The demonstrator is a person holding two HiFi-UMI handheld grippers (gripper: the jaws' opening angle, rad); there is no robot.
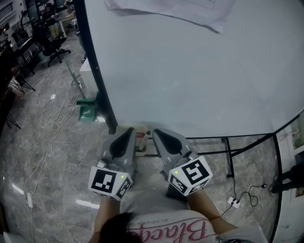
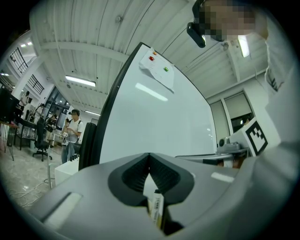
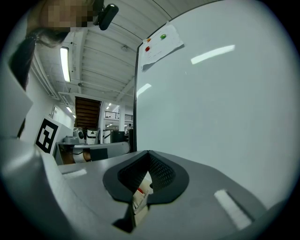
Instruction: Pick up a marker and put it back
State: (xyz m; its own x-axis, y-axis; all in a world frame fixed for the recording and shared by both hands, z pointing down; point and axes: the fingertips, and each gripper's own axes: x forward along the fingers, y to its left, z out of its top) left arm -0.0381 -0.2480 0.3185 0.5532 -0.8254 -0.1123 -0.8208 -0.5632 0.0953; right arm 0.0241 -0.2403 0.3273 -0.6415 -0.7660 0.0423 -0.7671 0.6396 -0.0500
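Both grippers hang side by side at the lower edge of a large whiteboard. My left gripper and my right gripper flank a small beige and red object at the board's ledge. I cannot make out a marker for certain. In the left gripper view the left gripper has its tips touching, and a yellowish labelled piece shows in the gap below them. The right gripper is also shut at the tips, with a white, red-printed piece in its gap. I cannot tell whether either piece is gripped.
A sheet of paper is pinned to the board's top with coloured magnets. The board's black stand legs and a power strip lie to the right. A green object, cables and an office chair are at the left. A person stands far off.
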